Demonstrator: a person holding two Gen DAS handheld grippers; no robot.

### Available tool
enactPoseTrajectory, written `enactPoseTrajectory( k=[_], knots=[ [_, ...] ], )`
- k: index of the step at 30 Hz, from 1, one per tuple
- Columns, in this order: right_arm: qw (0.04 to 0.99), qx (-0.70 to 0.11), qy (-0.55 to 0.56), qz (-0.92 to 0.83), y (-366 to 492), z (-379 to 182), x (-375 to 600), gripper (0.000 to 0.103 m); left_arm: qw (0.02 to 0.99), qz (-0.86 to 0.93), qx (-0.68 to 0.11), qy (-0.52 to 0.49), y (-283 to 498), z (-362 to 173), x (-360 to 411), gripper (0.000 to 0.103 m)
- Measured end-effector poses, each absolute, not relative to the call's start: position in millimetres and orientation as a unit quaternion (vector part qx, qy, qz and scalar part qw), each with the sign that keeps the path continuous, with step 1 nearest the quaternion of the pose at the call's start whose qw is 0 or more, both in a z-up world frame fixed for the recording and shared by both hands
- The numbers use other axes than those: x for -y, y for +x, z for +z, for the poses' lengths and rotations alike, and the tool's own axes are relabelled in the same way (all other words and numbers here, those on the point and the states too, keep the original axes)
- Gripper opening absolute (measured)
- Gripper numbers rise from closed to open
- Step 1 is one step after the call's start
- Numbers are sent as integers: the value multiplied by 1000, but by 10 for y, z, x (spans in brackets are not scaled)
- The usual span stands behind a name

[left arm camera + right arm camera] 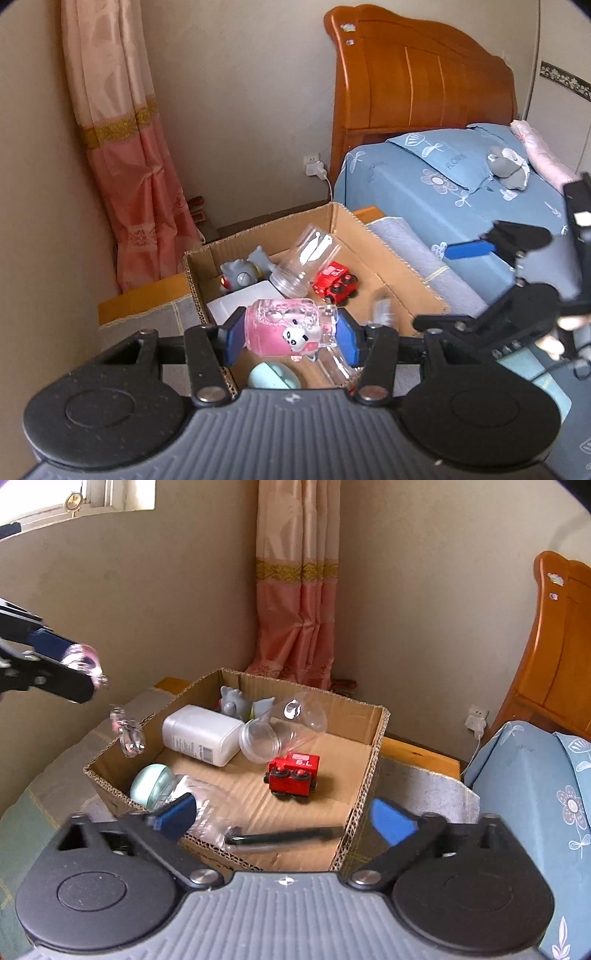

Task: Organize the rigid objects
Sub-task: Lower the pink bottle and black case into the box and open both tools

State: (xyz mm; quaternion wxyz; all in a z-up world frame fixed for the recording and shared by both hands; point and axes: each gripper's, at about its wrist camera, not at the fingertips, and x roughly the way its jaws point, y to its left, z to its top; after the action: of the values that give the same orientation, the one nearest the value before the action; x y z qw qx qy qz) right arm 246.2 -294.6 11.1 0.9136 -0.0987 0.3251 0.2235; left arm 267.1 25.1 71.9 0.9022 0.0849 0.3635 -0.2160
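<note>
beside the bed, our left gripper (290,330) clamps the pink jar (282,326), slick and brittle; right gripper (284,818) gapes empty.

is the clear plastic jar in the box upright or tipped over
Tipped over. The clear jar lies on its side in the cardboard box, its round mouth facing sideways, next to the red toy truck.

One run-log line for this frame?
left gripper: shut on pink bottle | right gripper: open, empty | both above cardboard box
</note>
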Motion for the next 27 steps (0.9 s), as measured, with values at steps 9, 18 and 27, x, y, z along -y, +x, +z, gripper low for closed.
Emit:
enactPoseTrajectory(
  k=[9, 18, 27],
  knots=[
    [913, -331, -94, 218, 2356, 90, 3063, 103, 892, -213, -390, 85, 2966, 450, -165, 49],
    [915, -326, -98, 217, 2275, 138, 3095, 103, 883, -202, -417, 77, 3087, 235, -161, 50],
    [908, -336, -94, 232, 2137, 83, 3002, 103, 893, -177, -413, 35, 2885, 208, -304, 97]
  ],
)
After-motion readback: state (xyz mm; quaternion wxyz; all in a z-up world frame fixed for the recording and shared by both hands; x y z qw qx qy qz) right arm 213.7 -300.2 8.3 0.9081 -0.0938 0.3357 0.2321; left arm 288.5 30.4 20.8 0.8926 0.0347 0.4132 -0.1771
